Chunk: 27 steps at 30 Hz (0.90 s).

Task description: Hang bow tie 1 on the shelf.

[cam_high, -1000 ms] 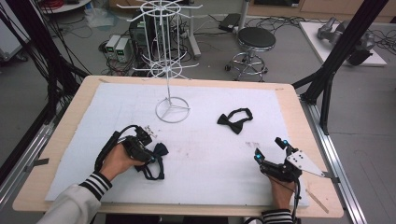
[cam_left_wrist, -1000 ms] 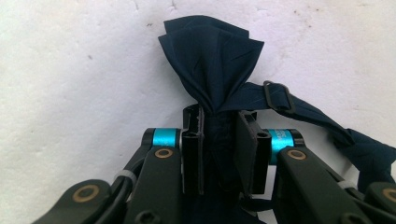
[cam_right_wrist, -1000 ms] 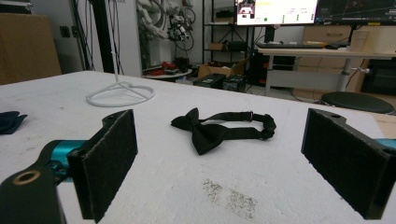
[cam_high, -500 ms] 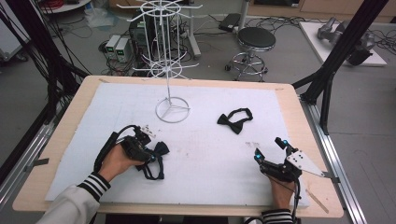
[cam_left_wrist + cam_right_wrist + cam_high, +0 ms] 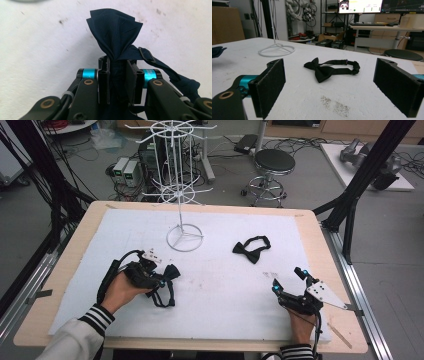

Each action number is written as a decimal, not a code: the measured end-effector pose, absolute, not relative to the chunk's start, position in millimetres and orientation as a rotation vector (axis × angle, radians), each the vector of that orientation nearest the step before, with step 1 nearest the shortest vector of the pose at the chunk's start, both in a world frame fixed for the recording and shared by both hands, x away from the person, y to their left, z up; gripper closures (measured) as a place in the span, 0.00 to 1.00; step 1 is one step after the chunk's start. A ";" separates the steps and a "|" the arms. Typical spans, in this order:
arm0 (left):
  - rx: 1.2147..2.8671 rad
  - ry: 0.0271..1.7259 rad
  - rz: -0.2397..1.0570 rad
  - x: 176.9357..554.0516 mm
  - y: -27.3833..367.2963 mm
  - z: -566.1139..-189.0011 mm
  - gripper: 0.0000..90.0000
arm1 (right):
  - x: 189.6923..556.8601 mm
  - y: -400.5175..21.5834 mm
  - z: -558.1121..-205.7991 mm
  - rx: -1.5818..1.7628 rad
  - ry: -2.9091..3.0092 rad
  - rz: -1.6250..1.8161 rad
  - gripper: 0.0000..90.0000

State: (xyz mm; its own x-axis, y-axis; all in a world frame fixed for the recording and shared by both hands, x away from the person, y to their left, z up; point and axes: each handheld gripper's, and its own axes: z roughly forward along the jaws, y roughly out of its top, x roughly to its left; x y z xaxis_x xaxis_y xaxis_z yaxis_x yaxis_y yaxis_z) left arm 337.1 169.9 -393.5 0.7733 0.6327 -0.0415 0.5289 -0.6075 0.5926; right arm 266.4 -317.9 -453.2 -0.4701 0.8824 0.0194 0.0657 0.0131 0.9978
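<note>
Navy bow tie (image 5: 113, 30) pinched at its knot in my left gripper (image 5: 117, 75), low over the white foam mat (image 5: 225, 285), strap trailing. Right gripper (image 5: 329, 87) gapes wide, empty, facing the black bow tie (image 5: 329, 68). Step in hand looks like carrying; next likely calls for raising it to a hook on the wire display rack (image 5: 176, 170).

navy bow tie (image 5: 115, 32) middle hidden between fingers (image 5: 103, 80)

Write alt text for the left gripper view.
The left gripper's two black jaws are shut on a dark navy bow tie, whose pleated wing fans out above them. The tie's strap, with a small buckle, trails off to the right over a white, lightly stained table cover.
</note>
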 end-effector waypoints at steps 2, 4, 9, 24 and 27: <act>2.344 0.858 0.250 336.9 172.2 -390.3 0.83 | 266.5 -317.7 -453.2 0.987 1.614 1.529 0.11; 2.325 0.857 0.267 337.1 174.9 -386.2 0.83 | 266.5 -317.8 -453.2 0.987 1.614 1.530 0.11; 2.278 0.862 0.305 336.7 180.0 -378.4 0.83 | 266.5 -317.8 -453.2 0.986 1.614 1.529 0.11; 2.112 0.817 0.437 334.5 190.8 -350.0 0.83 | 266.5 -317.8 -453.2 0.988 1.614 1.532 0.11; 2.084 0.804 0.462 334.6 193.3 -344.9 0.83 | 266.7 -317.9 -453.2 0.986 1.613 1.531 0.11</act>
State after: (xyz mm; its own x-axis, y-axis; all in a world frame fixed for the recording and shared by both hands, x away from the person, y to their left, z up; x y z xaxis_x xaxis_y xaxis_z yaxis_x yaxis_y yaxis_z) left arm 334.6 193.3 -344.9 0.7271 0.6854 0.0381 0.3783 -0.4464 0.8109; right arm 266.7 -317.9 -453.2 -0.4699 0.8826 0.0164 0.0626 0.0147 0.9979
